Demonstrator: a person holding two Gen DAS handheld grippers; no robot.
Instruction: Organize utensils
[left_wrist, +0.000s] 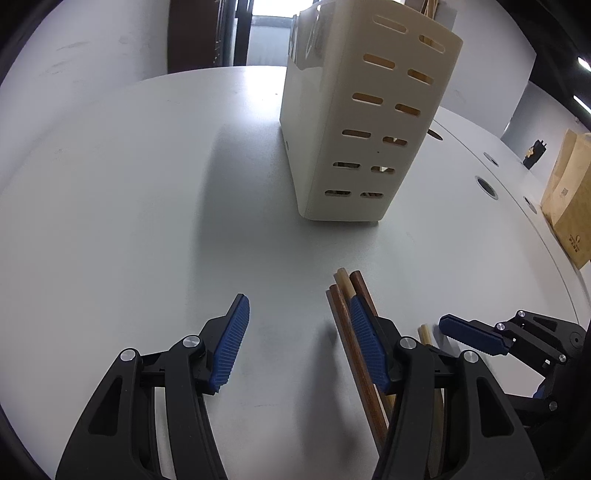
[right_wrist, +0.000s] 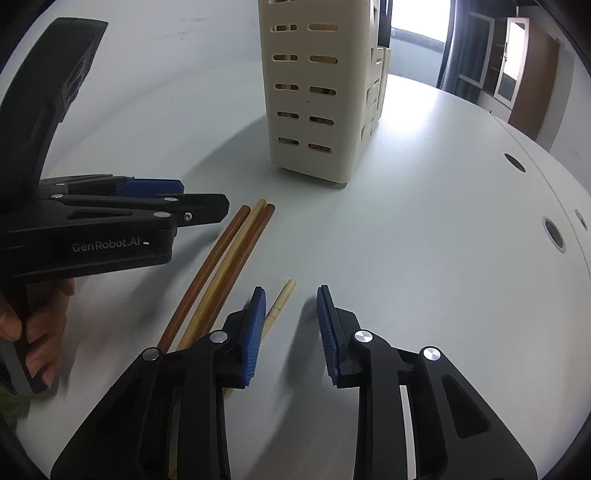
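We judge pickup is in hand; chopsticks (right_wrist: 221, 266) lie on the desk (right_wrist: 424, 258) at lower centre, below the holder (right_wrist: 314, 92); both the left hand-held gripper (left_wrist: 299, 332) and right hand-held gripper (right_wrist: 291, 325) gape empty; next, close squarely around one.

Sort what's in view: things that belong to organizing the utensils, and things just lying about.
For the job: three long chopsticks, short pale chopstick, cream slotted holder, left gripper, right gripper.
Lying about: cardboard box.
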